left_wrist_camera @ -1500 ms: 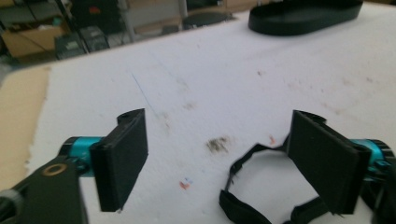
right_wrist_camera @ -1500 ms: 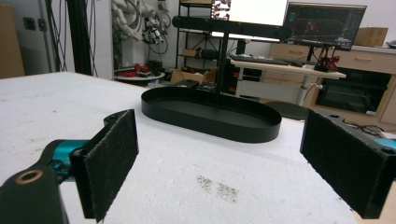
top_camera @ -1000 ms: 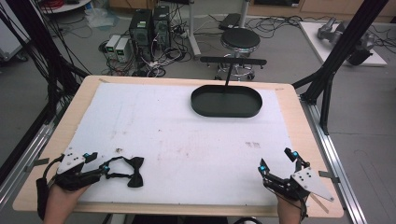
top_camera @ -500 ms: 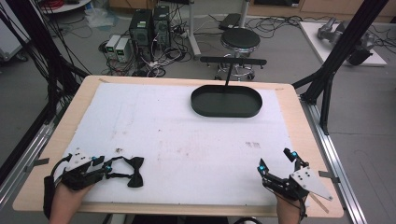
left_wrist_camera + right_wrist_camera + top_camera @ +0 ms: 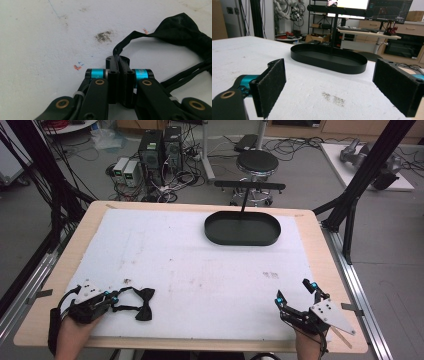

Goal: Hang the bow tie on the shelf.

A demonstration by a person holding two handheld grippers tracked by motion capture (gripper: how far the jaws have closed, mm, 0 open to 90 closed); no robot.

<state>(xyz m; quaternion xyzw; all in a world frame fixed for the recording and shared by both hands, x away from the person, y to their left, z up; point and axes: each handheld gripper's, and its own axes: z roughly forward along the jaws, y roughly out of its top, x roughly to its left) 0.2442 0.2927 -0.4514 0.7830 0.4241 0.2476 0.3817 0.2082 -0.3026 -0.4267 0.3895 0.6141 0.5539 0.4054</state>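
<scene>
A: Status of left gripper (image 5: 117, 62)?
B: Jaws are clamping the bow tie's (image 5: 145, 297) strap at seven o'clock on the tabletop (image 5: 200, 270), likely for lifting.
A: Right gripper (image 5: 296, 296)?
B: Idling at five o'clock, jaws wide, facing the black tray (image 5: 329, 58) at one o'clock.

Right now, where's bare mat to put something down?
Free: the wide middle between the bow tie and the right gripper, up to the black tray; also the far-left stretch beside the tray. Crowded: the near-left corner, where the left gripper pinches the bow tie's strap.
</scene>
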